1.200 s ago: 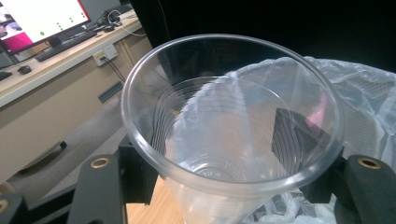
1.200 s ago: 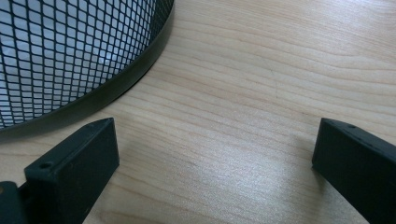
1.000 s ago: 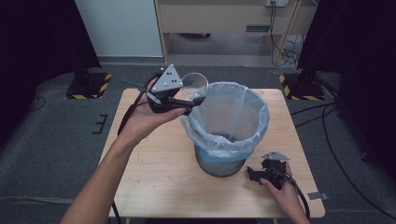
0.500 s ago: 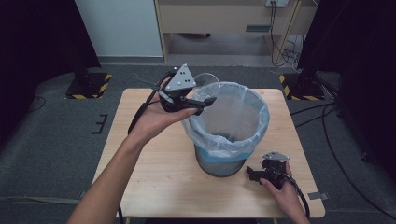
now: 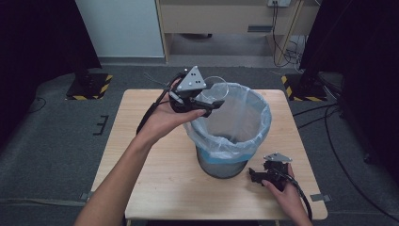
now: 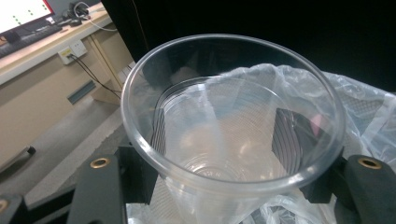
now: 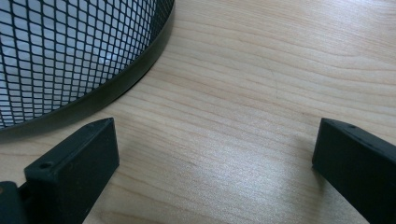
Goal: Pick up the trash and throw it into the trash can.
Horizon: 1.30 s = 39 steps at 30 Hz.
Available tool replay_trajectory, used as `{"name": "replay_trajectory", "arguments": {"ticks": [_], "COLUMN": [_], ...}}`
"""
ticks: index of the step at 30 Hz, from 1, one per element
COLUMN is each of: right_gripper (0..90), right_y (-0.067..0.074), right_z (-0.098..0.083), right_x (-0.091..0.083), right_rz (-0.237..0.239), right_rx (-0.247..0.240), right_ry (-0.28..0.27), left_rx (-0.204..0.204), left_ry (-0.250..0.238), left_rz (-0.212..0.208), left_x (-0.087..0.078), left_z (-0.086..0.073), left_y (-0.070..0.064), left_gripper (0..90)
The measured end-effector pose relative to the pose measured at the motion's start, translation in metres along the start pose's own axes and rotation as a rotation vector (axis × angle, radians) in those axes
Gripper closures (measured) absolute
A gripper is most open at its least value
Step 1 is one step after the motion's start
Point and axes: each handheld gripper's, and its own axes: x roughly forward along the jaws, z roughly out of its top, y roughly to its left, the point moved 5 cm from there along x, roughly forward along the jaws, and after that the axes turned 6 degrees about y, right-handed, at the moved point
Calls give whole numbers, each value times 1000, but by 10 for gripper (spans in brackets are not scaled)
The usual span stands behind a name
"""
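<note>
The clear plastic cup (image 6: 233,135) is pinched between the jaws of the left gripper (image 5: 200,101), mouth tilted toward the camera, held right at the near rim of the bin (image 5: 230,132). In the high view the cup (image 5: 214,87) sits at the far-left edge of the white liner (image 5: 254,117), partly over the opening but not yet inside. I'd say this is the carry-and-drop step: the cup is being brought over the bin to throw away. What's needed next, I think, is a little more reach toward the centre of the opening, then spreading the jaws so the cup falls clear of the liner's edge. The right gripper (image 5: 263,175) rests on the table (image 5: 155,183) beside the bin's mesh base (image 7: 70,56), jaws spread wide, holding nothing.
</note>
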Motion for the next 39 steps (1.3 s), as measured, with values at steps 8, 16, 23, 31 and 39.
{"name": "replay_trajectory", "arguments": {"ticks": [8,16,23,31,39], "right_gripper": [5,5,5,5,5], "right_y": [0,0,0,0,0], "right_z": [0,0,0,0,0], "right_x": [0,0,0,0,0], "right_rz": [0,1,1,1,1], "right_rx": [0,-1,-4,-4,-4], "right_ry": [0,0,-1,-1,-1], "left_rx": [-3,1,-4,-32,-40], "left_ry": [23,62,73,88,105], "left_rz": [-18,-26,-43,-41,-40], "left_x": [10,20,26,30,36], "left_z": [-5,-8,-14,-24,-26], "left_y": [-1,-5,-4,2,2], "left_gripper": [342,342,331,336,338]}}
